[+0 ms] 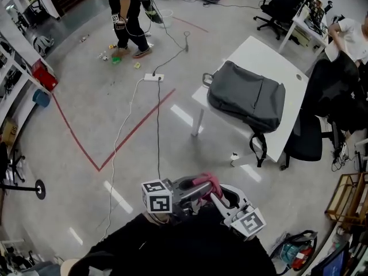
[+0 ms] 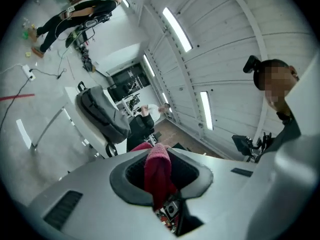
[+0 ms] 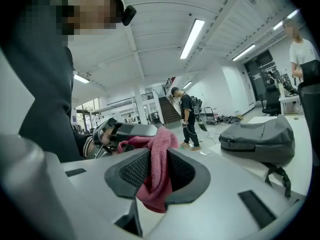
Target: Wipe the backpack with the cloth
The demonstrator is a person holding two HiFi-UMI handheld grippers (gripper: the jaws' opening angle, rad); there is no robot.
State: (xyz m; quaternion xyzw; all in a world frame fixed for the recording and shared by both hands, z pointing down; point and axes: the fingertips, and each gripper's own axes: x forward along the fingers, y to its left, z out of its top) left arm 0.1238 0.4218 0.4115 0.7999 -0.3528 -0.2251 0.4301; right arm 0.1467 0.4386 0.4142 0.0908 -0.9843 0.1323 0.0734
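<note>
The grey backpack point(image 1: 247, 99) lies flat on a white table point(image 1: 259, 50), well ahead of me; it also shows in the left gripper view point(image 2: 100, 114) and the right gripper view point(image 3: 257, 136). Both grippers are held close to my body, away from the table. A pink-red cloth point(image 1: 206, 181) is bunched between them. My left gripper point(image 1: 194, 193) has its pads pressed on the cloth point(image 2: 157, 166). My right gripper point(image 1: 217, 199) also pinches the cloth point(image 3: 155, 171), which hangs down between its pads.
A power strip point(image 1: 153, 77) with trailing cables and red tape lines point(image 1: 132, 131) lie on the floor between me and the table. A black office chair point(image 1: 319, 125) stands at the table's right. One person stands at the back point(image 1: 129, 16); another sits at the far right point(image 1: 348, 36).
</note>
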